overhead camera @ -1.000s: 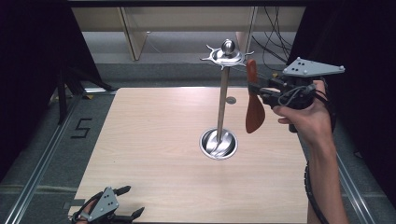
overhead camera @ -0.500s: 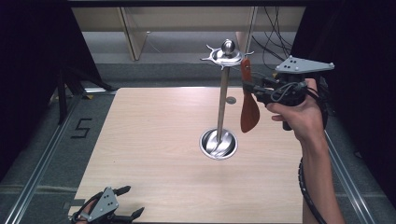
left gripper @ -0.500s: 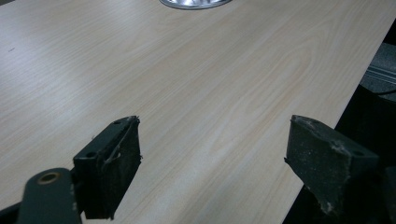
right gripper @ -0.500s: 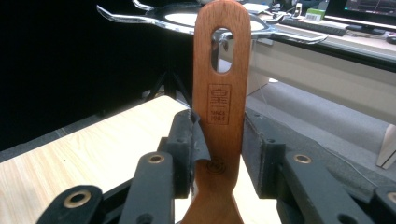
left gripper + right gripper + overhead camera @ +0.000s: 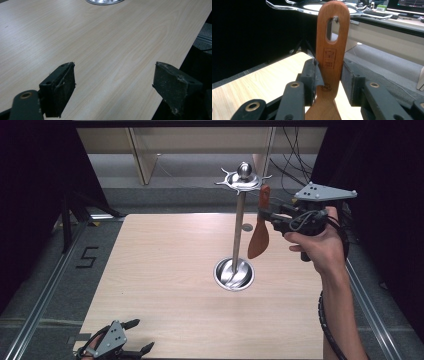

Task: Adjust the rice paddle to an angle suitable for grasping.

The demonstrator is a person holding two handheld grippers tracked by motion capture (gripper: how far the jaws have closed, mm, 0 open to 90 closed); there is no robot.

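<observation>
Evidently we are mid-hanging: our right hand-held gripper (image 5: 328, 75) clenches the wooden spatula (image 5: 259, 227) just at 3 o'clock of the stand (image 5: 239, 227), its slot (image 5: 332, 28) must next slip over a hook (image 5: 335, 18), while our left hand-held gripper (image 5: 113, 87) idles released at the worktop (image 5: 165, 265) edge.

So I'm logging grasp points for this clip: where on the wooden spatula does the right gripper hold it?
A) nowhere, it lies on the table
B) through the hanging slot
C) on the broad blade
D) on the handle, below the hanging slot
D: the right gripper has its jaws closed on the wooden spatula handle, beneath the slot, with the blade hanging lower.
</observation>
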